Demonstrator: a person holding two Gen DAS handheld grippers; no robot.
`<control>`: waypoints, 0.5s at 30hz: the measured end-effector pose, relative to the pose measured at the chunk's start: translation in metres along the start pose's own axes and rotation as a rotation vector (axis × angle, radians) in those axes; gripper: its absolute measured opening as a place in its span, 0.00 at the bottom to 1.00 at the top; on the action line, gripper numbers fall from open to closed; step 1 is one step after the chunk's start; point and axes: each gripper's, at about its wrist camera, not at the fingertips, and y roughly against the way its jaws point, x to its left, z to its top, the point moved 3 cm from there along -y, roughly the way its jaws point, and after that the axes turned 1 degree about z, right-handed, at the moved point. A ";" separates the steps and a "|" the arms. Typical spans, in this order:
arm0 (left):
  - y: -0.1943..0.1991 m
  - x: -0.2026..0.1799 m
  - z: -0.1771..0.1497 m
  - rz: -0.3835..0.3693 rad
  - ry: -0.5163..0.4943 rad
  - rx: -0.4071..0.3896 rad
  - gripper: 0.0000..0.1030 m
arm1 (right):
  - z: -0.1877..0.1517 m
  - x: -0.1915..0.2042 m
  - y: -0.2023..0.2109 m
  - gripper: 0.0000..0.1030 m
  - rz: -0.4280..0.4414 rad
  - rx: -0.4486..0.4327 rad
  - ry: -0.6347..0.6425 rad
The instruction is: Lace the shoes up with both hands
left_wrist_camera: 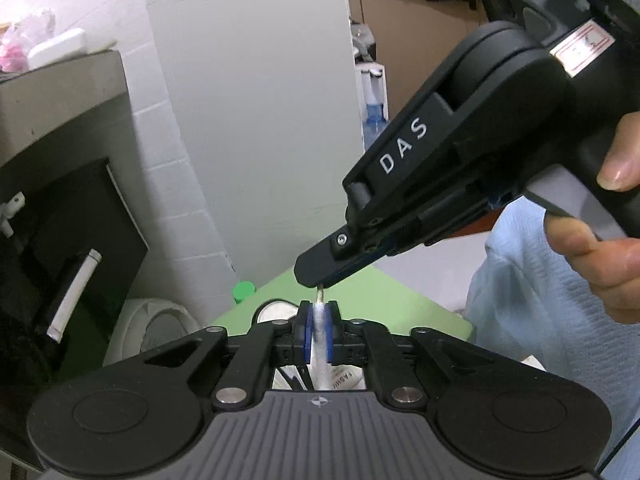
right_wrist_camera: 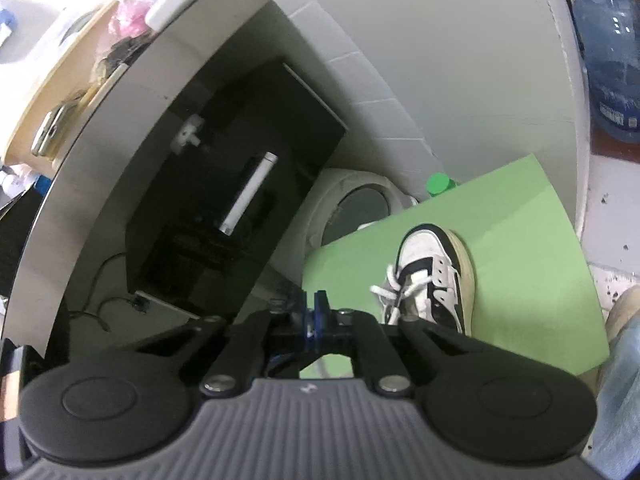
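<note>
The left gripper [left_wrist_camera: 319, 330] pinches the limp white lace [left_wrist_camera: 320, 320]; the right gripper [left_wrist_camera: 316, 280], at one o'clock, apparently nips its stiff aglet, the best hold. The shoe [right_wrist_camera: 434, 276] sits on the green mat [right_wrist_camera: 520, 220].

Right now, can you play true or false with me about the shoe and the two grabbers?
1. The left gripper pinches a white shoelace. True.
2. The shoe sits on a red mat. False: the mat is green.
3. The right gripper meets the lace's tip just above the left one. True.
4. The shoe is all black. False: it is white and black.
5. The shoe's laces are tied in a neat bow. False: they hang loose.
</note>
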 end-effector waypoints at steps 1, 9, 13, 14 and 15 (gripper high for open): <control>0.001 -0.001 0.000 0.009 -0.008 -0.013 0.25 | -0.001 -0.001 0.000 0.03 -0.003 -0.003 -0.006; -0.001 -0.002 -0.001 0.008 -0.045 -0.025 0.05 | 0.000 -0.007 -0.001 0.03 0.014 -0.010 -0.028; -0.005 0.003 -0.003 -0.014 -0.013 -0.020 0.05 | 0.000 -0.011 -0.003 0.04 0.018 -0.009 -0.039; -0.006 0.006 -0.004 -0.013 -0.001 -0.015 0.05 | 0.000 -0.013 -0.003 0.04 0.021 -0.009 -0.043; -0.008 0.009 -0.005 -0.011 0.011 -0.009 0.05 | 0.002 -0.016 -0.002 0.05 0.023 -0.015 -0.047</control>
